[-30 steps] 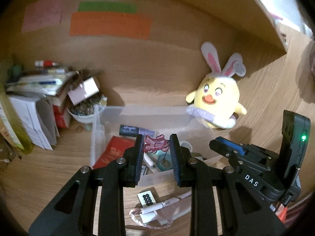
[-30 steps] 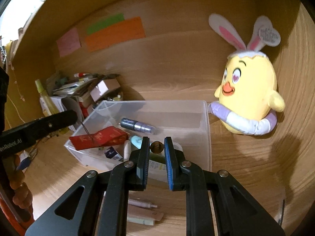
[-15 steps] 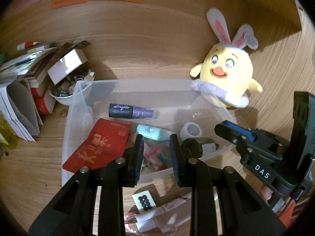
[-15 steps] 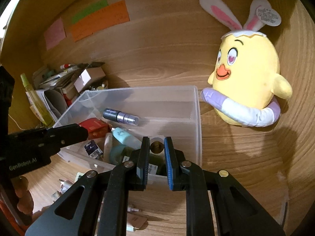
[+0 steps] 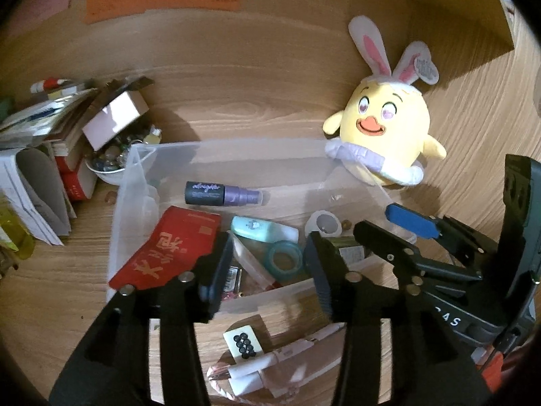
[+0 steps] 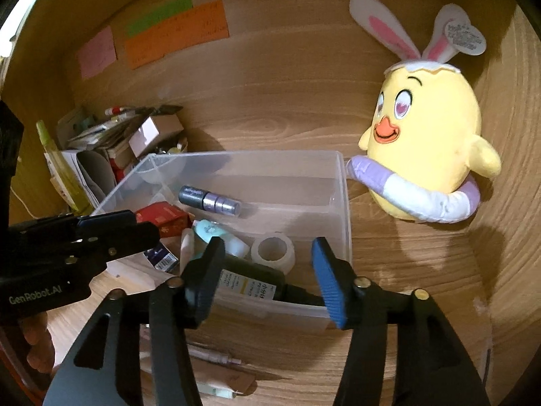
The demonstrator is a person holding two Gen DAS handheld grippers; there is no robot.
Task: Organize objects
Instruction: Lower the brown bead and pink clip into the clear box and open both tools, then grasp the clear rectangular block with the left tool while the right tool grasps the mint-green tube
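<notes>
A clear plastic bin (image 5: 216, 155) (image 6: 343, 203) holds a red packet (image 5: 172, 253), a purple spray bottle (image 5: 223, 194) (image 6: 209, 199), a mint case (image 5: 260, 231), a teal tape ring (image 5: 285, 258), a white tape roll (image 6: 274, 252) and a dark bottle (image 6: 253, 280). My left gripper (image 5: 270, 270) is open and empty over the bin's near side. My right gripper (image 6: 267, 274) is open and empty over the bin's near right corner, above the dark bottle. Pens (image 5: 270, 362) and a white domino tile (image 5: 243, 340) lie on the desk in front of the bin.
A yellow plush chick with bunny ears (image 5: 385, 135) (image 6: 429, 135) stands right of the bin against the wooden wall. A pile of books, papers and a small bowl (image 5: 61, 155) sits to the left. Coloured notes (image 6: 175, 34) stick on the back wall.
Both grippers opened over the bin. The pink item from the left gripper and the small brown item from the right gripper are no longer between the fingers.
</notes>
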